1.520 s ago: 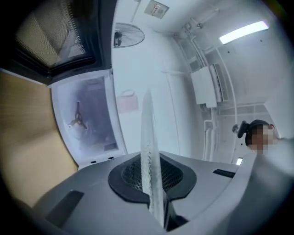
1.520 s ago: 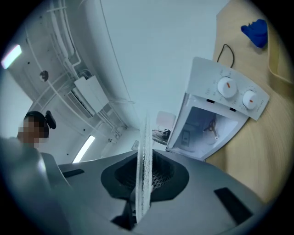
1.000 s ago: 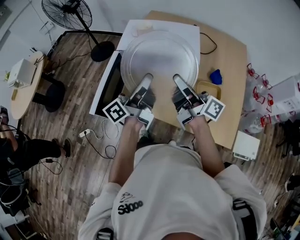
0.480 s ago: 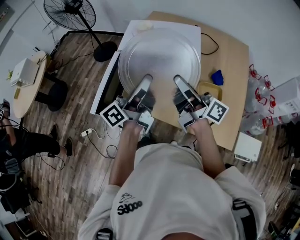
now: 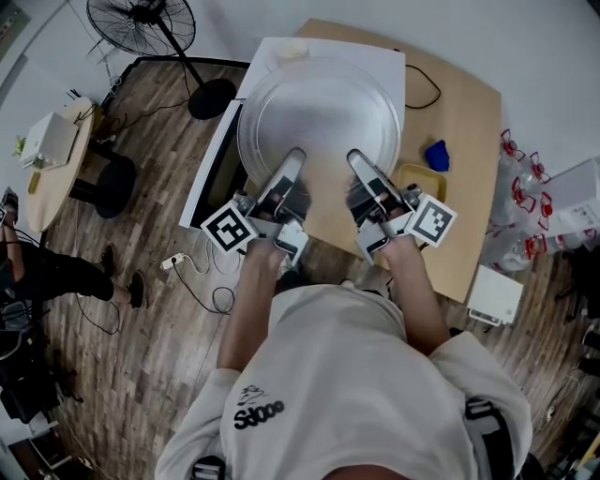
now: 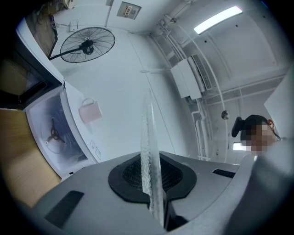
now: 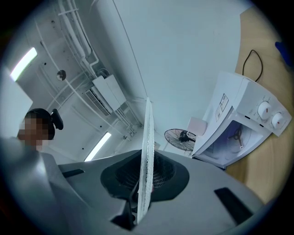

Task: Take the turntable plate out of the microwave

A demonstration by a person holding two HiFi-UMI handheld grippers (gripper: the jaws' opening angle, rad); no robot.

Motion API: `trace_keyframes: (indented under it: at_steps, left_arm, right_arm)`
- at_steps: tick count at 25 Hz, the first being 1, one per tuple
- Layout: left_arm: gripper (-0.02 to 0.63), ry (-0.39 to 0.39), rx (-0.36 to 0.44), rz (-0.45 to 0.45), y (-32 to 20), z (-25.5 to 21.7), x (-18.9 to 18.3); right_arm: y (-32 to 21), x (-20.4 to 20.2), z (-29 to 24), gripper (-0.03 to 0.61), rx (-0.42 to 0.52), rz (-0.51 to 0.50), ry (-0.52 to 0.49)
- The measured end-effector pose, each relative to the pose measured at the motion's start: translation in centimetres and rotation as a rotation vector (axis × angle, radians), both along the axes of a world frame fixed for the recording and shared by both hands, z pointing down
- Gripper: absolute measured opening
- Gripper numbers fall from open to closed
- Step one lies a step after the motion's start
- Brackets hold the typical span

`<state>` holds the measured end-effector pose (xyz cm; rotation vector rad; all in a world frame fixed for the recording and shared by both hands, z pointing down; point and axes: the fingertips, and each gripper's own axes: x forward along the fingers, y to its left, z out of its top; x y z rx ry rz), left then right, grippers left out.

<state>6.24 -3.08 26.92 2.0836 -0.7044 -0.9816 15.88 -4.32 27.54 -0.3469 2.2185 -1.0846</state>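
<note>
The turntable plate is out of the microwave and held in the air by its near rim, with the rest of the clear glass disc reaching away ahead of both pairs of jaws. In the head view it covers most of the microwave's white top. The left gripper has its jaws closed narrowly on the rim toward the left. In the left gripper view the glass edge runs straight up between the two black pads. The right gripper grips the same rim just beside it to the right, its jaws likewise pinched on the thin glass, which shows edge-on in the right gripper view.

Below and beyond the jaws the microwave stands on the wooden bench. Its door hangs open to the left of the left jaws. Inside the lit cavity the three-armed roller ring lies bare, and two knobs sit on the front panel. To the right of the right jaws a blue object and a yellow tray rest on the bench, with a black cable farther off. A standing fan is on the plank floor, well to the left.
</note>
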Motion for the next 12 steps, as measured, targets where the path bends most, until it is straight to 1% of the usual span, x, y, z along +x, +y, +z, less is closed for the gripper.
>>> trace_keyframes:
  at_steps: [5, 12]
  left_arm:
    - [0.038, 0.022, -0.015, -0.004, -0.1, 0.6, -0.2]
    - [0.038, 0.027, -0.027, -0.003, -0.6, 1.2, -0.3]
  right_arm:
    - [-0.2, -0.1, 0.4, 0.017, -0.010, -0.002, 0.012]
    - [-0.6, -0.3, 0.9, 0.017, -0.022, -0.007, 0.016]
